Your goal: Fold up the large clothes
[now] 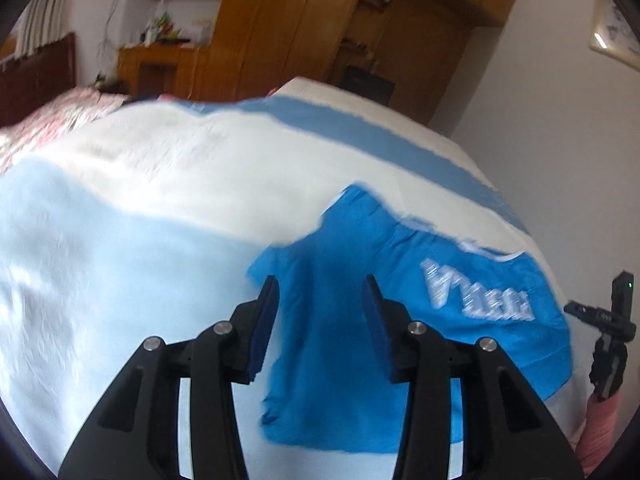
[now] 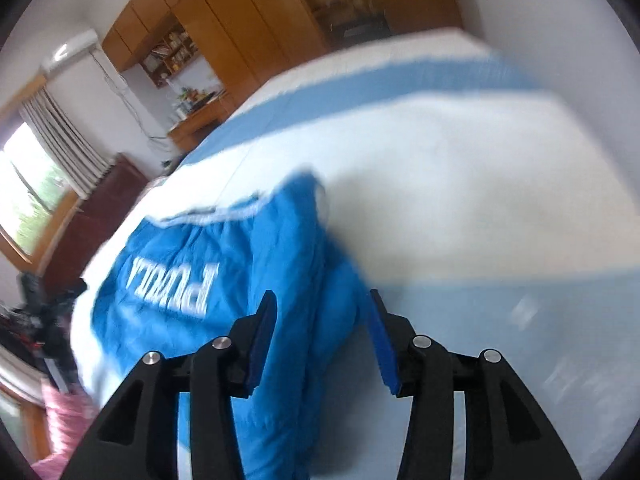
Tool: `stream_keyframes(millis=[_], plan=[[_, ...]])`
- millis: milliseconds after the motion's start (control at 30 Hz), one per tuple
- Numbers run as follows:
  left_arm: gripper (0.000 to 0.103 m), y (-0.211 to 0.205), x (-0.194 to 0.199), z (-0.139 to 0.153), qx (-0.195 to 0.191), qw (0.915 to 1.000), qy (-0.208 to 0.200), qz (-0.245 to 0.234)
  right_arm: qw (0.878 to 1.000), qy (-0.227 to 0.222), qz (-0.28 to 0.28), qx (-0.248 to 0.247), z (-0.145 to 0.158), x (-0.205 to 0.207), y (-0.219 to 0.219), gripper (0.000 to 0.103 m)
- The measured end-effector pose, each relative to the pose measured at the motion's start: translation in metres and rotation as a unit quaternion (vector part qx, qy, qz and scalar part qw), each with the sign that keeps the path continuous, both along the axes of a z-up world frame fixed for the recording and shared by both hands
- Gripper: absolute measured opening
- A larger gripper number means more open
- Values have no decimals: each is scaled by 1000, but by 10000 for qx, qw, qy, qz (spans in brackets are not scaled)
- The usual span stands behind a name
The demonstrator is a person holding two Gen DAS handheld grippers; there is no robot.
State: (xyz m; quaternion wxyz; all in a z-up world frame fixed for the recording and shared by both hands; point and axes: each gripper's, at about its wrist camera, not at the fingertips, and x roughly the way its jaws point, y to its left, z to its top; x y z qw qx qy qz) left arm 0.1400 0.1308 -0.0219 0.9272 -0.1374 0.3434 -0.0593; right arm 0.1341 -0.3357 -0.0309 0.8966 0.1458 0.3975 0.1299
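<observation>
A bright blue garment [image 1: 344, 360] with white lettering lies partly folded on a bed. In the left wrist view my left gripper [image 1: 322, 290] hovers open over the garment's left part, and the pads touch no cloth. The right wrist view shows the same garment [image 2: 192, 248] with its lettering upside down and a white-trimmed edge at the far side. My right gripper [image 2: 322, 300] stands open over the garment's bunched right edge, with nothing pinched between its pads. Both views are blurred.
The bed cover [image 1: 160, 184] has broad white, pale blue and darker blue bands. A pink sleeve [image 1: 600, 424] shows at the right edge. Wooden wardrobes [image 1: 280, 28] and a desk stand beyond the bed, a window [image 2: 28, 192] to the left.
</observation>
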Motion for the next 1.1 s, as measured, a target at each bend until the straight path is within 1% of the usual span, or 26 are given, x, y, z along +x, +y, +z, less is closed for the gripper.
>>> stream_keyframes(millis=[67,100,133,167,200,233,300,367,433,467,533,567,600,633,700,733,800,867,900,967,1033,1100], plan=[[42,-19,16,11,65,9998,5,-189,9997,-93,232,-23,13,11,15,46],[42,-32,28,13,191,9994,66,-270,9990,-74,436,-21,16,21,28,44],[42,-44,41,12,291,9988,133,-375,9981,-11,620,-23,16,31,41,42],[42,-56,55,9,323,9978,247,-530,9975,63,704,-37,14,41,48,39],[42,-61,64,5,314,9969,354,-621,9968,161,786,-64,12,52,60,33],[42,-68,78,-1,317,9959,506,-682,9958,280,873,-88,7,66,70,32],[42,-76,97,-11,401,9941,702,-725,9953,441,856,-123,-4,83,76,32],[41,-77,118,-22,455,9925,907,-689,9953,576,772,-127,-15,96,73,32],[41,-75,133,-34,501,9912,1063,-608,9951,783,588,-123,-30,112,66,28],[39,-73,137,-39,502,9906,1139,-571,9950,852,517,-106,-38,115,61,26],[34,-67,149,-52,454,9888,1314,-542,9938,1041,378,39,-53,127,54,20],[35,-65,154,-58,441,9882,1362,-540,9932,1111,334,122,-61,131,49,18],[35,-63,156,-61,420,9879,1392,-538,9924,1174,305,228,-70,134,44,14],[35,-62,158,-64,388,9879,1409,-525,9915,1219,283,351,-76,137,39,12],[35,-61,161,-67,383,9877,1430,-501,9902,1267,240,541,-84,139,32,4],[35,-62,161,-69,422,9874,1445,-492,9898,1281,214,581,-86,139,30,3],[35,-63,158,-68,523,9870,1440,-478,9899,1261,202,609,-86,135,29,2],[35,-64,153,-63,546,9877,1404,-419,9909,1187,148,610,-81,129,26,2],[34,-67,151,-61,545,9882,1378,-384,9918,1117,97,607,-76,123,24,6],[36,-67,135,-48,569,9908,1200,-270,9952,858,24,462,-60,106,22,9],[38,-67,114,-35,662,9931,951,-182,9988,490,-43,25,-38,81,27,11],[40,-71,89,-24,785,9938,771,-144,9994,280,-22,-200,-25,59,31,11]])
